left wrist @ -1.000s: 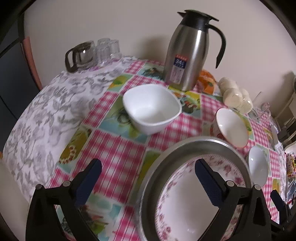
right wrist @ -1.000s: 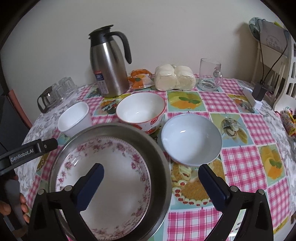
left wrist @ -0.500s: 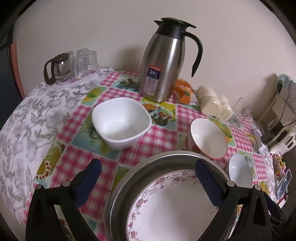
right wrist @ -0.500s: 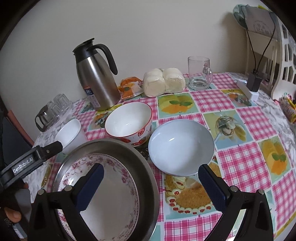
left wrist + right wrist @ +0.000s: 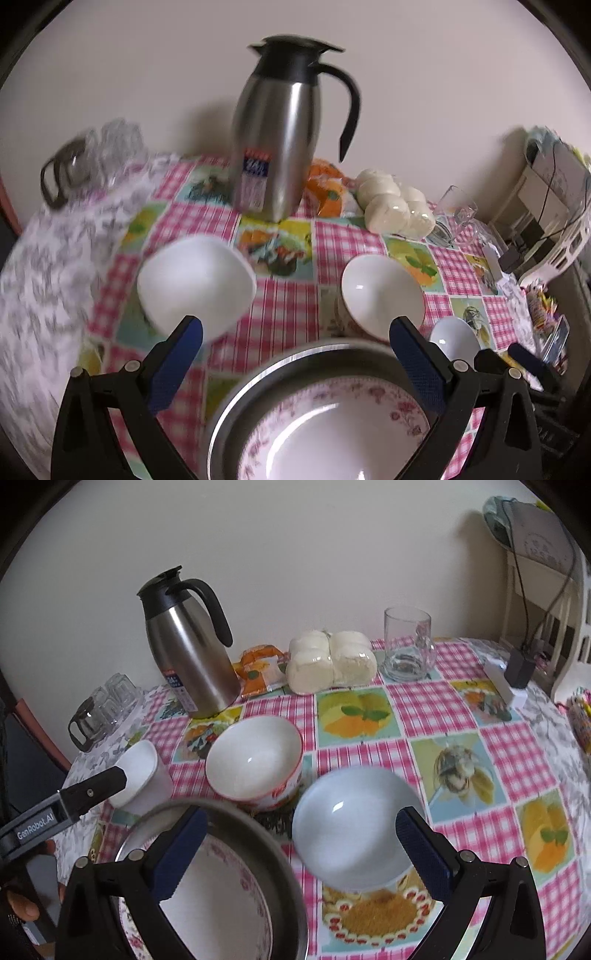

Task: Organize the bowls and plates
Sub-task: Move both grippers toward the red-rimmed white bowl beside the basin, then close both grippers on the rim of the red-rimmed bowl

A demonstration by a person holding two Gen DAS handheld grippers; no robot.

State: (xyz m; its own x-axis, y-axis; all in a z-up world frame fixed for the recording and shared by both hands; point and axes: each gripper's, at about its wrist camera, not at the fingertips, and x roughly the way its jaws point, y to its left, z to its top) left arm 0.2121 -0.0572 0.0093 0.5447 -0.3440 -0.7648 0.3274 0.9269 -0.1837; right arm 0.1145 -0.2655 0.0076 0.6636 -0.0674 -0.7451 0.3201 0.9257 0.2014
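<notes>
**Bowls loose on cloth, both grippers empty**

Left gripper [image 5: 295, 360]: jaws wide apart, nothing btwn them, hanging low centre of left wrist view. Right gripper [image 5: 301, 843]: same, spread wide, nothing clamped.

Already nested: floral plate [image 5: 332, 435] sitting inside steel pan [image 5: 266, 376], bottom centre of left view, bottom left of right view.

Still loose on checked tablecloth [image 5: 461, 716]:
- Square white bowl [image 5: 195, 280], centre-left in left view, blurred; far left in right view, partly behind other gripper's finger.
- Red-trimmed bowl [image 5: 255, 757], mid-frame, just beside pan rim.
- Pale round bowl [image 5: 354, 823], lower centre of right view, sitting btwn right gripper's fingers in frame but prob. not touched; height above it can't be told.

Handling, judged only: look like glazed ceramic, so stiff, brittle, slick. Likely moderate weight, heavier than looks. Chipping on rim-to-rim knocks a risk. Best hold prob. pinch on rim wall, one pad inside, one outside, firm squeeze since glaze slips on pads. Lift level; tilted bowl may swing off a one-side pinch. Set down soft into stack, no dropping.

Behind, upper part of frame: steel thermos jug [image 5: 188, 646], wrapped buns [image 5: 332, 661], glass mug [image 5: 406, 646]. Well apart from bowls, not in way.
</notes>
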